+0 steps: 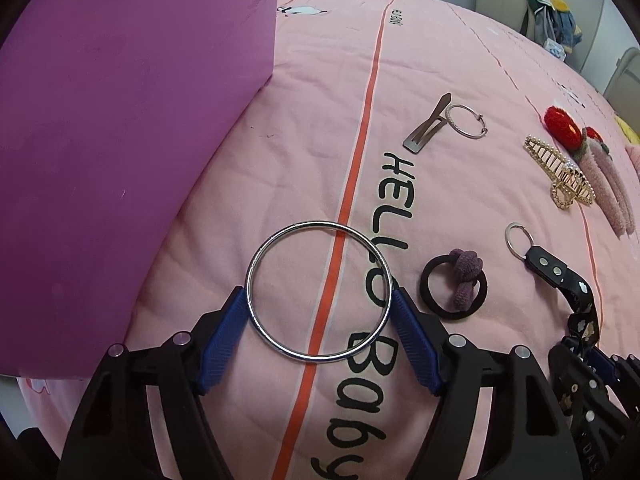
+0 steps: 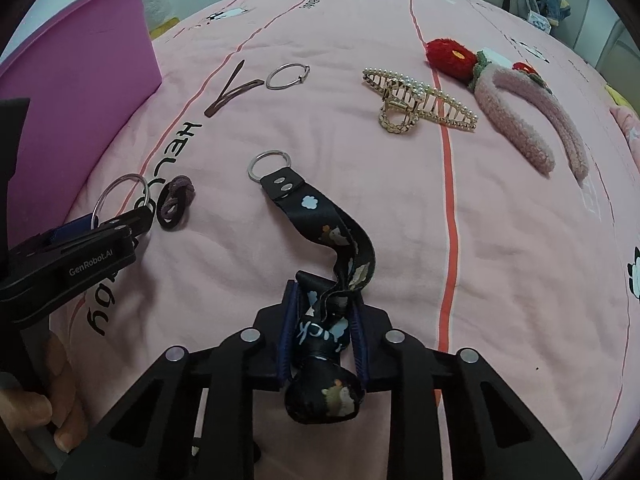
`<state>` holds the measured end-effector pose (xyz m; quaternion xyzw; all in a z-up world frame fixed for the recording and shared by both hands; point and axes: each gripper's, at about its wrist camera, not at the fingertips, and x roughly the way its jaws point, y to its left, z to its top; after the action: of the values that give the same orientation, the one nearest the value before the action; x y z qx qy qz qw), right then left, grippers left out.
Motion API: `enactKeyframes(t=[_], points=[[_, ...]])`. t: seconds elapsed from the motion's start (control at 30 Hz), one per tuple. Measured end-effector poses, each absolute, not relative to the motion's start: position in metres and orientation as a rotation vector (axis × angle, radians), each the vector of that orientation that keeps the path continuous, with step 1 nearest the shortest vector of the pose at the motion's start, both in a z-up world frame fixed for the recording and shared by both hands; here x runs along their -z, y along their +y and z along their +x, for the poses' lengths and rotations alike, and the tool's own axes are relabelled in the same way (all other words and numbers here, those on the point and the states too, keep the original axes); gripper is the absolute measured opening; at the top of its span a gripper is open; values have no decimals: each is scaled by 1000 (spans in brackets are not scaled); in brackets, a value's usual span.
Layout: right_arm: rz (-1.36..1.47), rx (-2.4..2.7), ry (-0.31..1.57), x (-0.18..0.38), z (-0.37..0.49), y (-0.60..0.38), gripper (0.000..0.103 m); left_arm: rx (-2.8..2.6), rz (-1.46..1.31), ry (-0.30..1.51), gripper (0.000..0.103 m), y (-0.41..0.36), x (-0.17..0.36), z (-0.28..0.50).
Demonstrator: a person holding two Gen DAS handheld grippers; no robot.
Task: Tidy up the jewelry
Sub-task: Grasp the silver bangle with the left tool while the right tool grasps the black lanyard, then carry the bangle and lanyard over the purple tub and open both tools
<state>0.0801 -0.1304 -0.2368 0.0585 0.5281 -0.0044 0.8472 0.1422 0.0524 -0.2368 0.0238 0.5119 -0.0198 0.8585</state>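
Note:
My left gripper [image 1: 319, 300] is shut on a silver bangle [image 1: 318, 290], its blue pads pressing the ring's two sides just above the pink bedspread. It also shows in the right wrist view [image 2: 120, 196]. My right gripper [image 2: 325, 312] is shut on the black patterned keychain strap [image 2: 340, 240], whose key ring [image 2: 269, 164] lies further out on the bed. A black hair tie with a purple knot [image 1: 454, 282] lies between the two grippers.
A magenta box [image 1: 120, 120] stands at the left, close to the bangle. Farther out lie a brown snap clip [image 1: 426, 126], a thin hoop [image 1: 466, 121], a pearl claw clip [image 2: 416, 98] and a pink fuzzy headband with red flowers [image 2: 528, 120].

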Motion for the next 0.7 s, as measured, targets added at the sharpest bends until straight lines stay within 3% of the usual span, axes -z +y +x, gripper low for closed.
enactKeyframes(t=[0.7], points=[[196, 8, 1017, 178, 45, -164, 21, 152, 52, 1027, 70, 33, 174, 91]])
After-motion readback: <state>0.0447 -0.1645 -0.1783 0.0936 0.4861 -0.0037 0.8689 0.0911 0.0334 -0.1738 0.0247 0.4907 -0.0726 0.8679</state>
